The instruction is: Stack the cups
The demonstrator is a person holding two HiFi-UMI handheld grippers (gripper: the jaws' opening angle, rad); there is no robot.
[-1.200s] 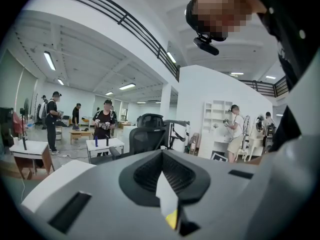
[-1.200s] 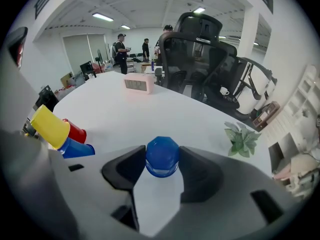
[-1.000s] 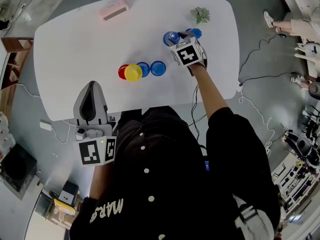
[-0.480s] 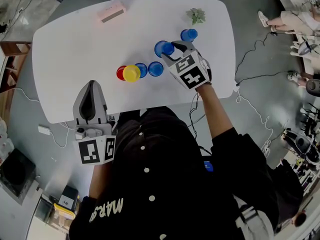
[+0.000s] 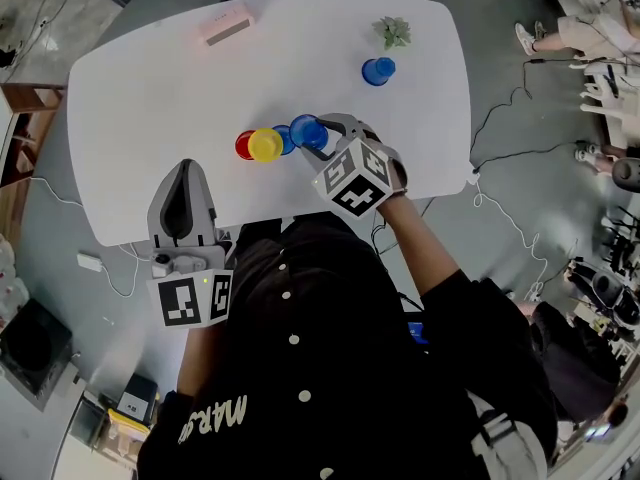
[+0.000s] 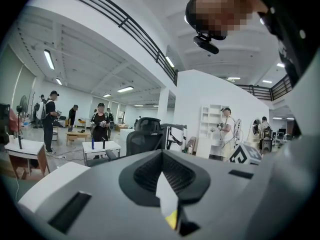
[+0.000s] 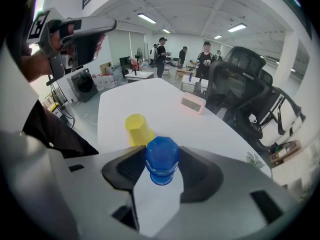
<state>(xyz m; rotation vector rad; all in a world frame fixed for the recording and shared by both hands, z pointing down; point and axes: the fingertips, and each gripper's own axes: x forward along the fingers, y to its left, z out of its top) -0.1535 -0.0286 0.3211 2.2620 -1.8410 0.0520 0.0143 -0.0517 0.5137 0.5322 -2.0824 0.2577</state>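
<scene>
My right gripper (image 5: 318, 134) is shut on an upside-down blue cup (image 5: 307, 130) and holds it just above the right end of a row of cups. In that row a red cup (image 5: 243, 146), a yellow cup (image 5: 266, 145) and a blue cup (image 5: 285, 140) stand on the white table (image 5: 150, 88). Another blue cup (image 5: 378, 70) stands alone at the back right. In the right gripper view the held blue cup (image 7: 161, 159) sits between the jaws, with the yellow cup (image 7: 138, 129) beyond. My left gripper (image 5: 180, 190) hangs shut and empty at the table's front edge.
A pink box (image 5: 228, 23) lies at the table's far edge and a small plant (image 5: 393, 31) stands at the back right corner. Office chairs (image 7: 240, 84) stand past the table's far side. Cables (image 5: 520, 228) run on the floor at the right.
My right gripper carried a blue cup from the back right of the table leftward and nearer, to the row of cups. One blue cup stayed behind. The left gripper kept still.
</scene>
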